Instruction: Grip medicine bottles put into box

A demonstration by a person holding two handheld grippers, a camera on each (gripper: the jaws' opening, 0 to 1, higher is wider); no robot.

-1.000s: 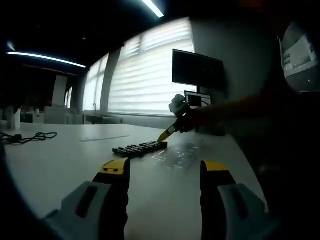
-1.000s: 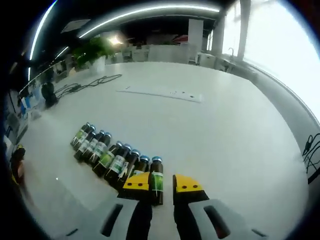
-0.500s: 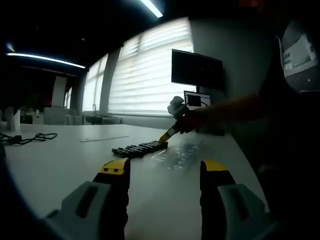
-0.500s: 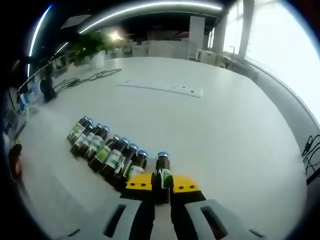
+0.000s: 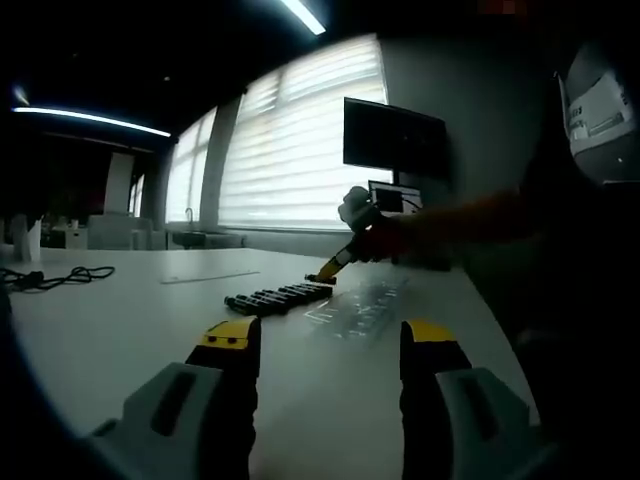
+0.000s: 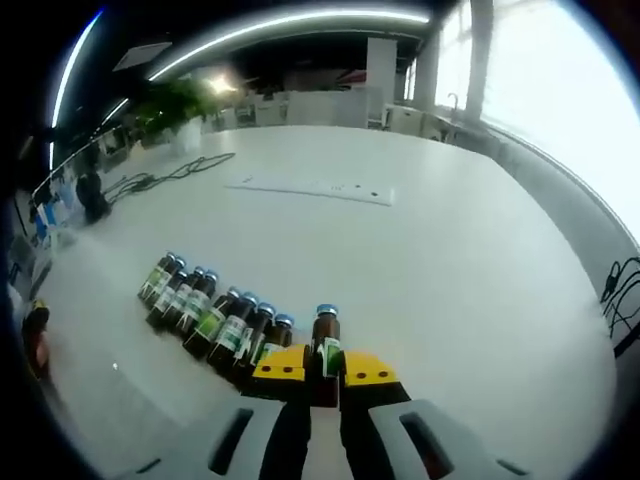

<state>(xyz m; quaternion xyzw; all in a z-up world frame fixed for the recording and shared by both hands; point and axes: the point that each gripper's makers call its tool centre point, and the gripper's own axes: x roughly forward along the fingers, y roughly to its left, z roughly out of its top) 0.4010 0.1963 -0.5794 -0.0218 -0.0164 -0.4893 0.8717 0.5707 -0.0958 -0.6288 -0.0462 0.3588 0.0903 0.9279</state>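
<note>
Right gripper (image 6: 322, 370) jaws pinched on one medicine bottle (image 6: 324, 340), brown glass, blue cap, green-white label, standing upright just beside the end of the row of bottles (image 6: 210, 312). Row count in the right gripper view: about seven lying side by side, touching (far ones bunch up, exact count hard to tell). So roughly eight bottles total. Left gripper (image 5: 330, 345) jaws spread apart, nothing between them, low over the white table (image 5: 110, 320). In the left gripper view the right gripper sits at the row's far end; a clear plastic box (image 5: 358, 303) lies just beside the row. One power strip (image 6: 310, 186), one black cable (image 6: 170, 172), one plant (image 6: 175, 100) further back. Office room: blinds on bright windows (image 5: 290, 140), one dark monitor (image 5: 395, 140), ceiling strip lights (image 6: 290, 22).
</note>
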